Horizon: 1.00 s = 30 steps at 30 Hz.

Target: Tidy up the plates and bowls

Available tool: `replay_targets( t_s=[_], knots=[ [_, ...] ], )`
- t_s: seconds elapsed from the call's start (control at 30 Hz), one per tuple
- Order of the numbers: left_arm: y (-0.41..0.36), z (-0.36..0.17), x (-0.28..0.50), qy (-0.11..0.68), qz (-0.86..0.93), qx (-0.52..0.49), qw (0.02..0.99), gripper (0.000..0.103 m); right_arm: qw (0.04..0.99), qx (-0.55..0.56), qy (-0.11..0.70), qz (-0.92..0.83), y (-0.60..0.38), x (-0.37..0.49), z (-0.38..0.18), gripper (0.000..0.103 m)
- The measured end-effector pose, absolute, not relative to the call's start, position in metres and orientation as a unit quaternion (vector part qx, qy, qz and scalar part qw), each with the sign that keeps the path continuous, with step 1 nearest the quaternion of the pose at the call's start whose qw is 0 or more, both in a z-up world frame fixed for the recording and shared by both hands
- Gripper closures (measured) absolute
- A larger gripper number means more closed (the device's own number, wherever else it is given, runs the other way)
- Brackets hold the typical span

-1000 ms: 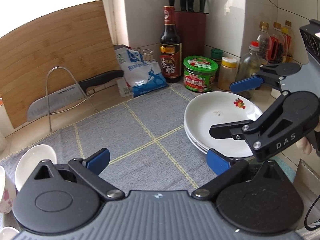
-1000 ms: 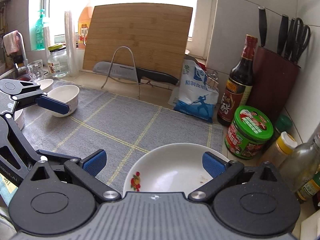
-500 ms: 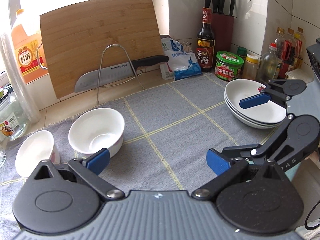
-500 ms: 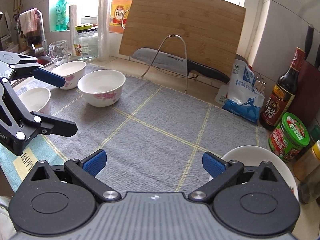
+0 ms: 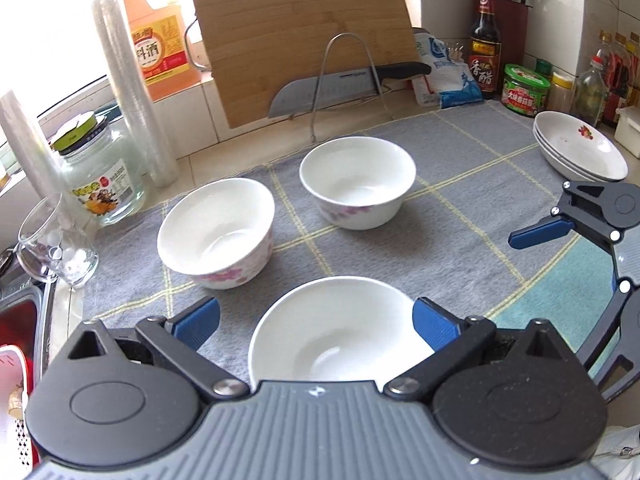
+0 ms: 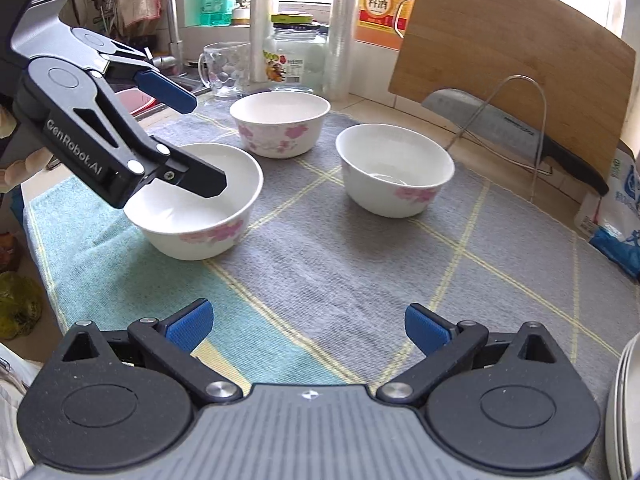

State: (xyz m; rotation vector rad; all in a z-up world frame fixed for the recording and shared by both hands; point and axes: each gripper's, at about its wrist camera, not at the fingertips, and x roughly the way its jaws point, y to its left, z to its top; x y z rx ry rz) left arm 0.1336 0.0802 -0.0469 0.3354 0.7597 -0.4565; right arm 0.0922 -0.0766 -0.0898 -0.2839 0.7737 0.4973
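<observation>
- Left gripper (image 5: 316, 322), fingers spread, hovers over the nearest white pink-flowered ceramic bowl (image 5: 334, 336).
- Right gripper (image 6: 308, 326), fingers spread, holds nothing above the grey checked mat (image 6: 360, 256).
- Stacked white plates (image 5: 578, 146) sit at two o'clock in the left wrist view.

A home kitchen: tap (image 6: 170, 8) (by the sink), cutting board (image 5: 298, 36), sauce bottles (image 5: 485, 42).

- "GenRobot.AI" printed in white on the left gripper (image 6: 188, 144) arm.
- "料酒" on the orange jug (image 5: 154, 36), far ahead, left of the claw.
- "香醋" on the dark bottle (image 5: 485, 44), far ahead right.
</observation>
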Motion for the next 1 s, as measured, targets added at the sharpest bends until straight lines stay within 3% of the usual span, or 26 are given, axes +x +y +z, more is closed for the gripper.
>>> replay_targets(
  t_s=[0.2, 0.47, 0.53, 0.63, 1.0],
  knots=[
    [0.103, -0.058, 0.143, 0.394, -0.217, 0.156, 0.88, 0.004, 0.878, -0.145, 0.361, 0.279, -0.038, 0.095, -0.1, 0.0],
    [0.111, -0.07, 0.151, 0.42, -0.236, 0.148, 0.864, 0.026, 0.878, -0.171, 0.339, 0.293, -0.011, 0.1, -0.102, 0.003],
    [0.112, -0.07, 0.152, 0.423, -0.239, 0.144, 0.862, 0.027, 0.878, -0.173, 0.336, 0.294, -0.009, 0.102, -0.102, 0.009],
    [0.113, -0.071, 0.154, 0.428, -0.247, 0.14, 0.858, 0.038, 0.876, -0.17, 0.337, 0.301, -0.008, 0.103, -0.101, 0.016],
    [0.109, -0.071, 0.154, 0.438, -0.278, 0.131, 0.845, 0.053, 0.877, -0.157, 0.336, 0.306, -0.007, 0.104, -0.098, 0.021]
  ],
)
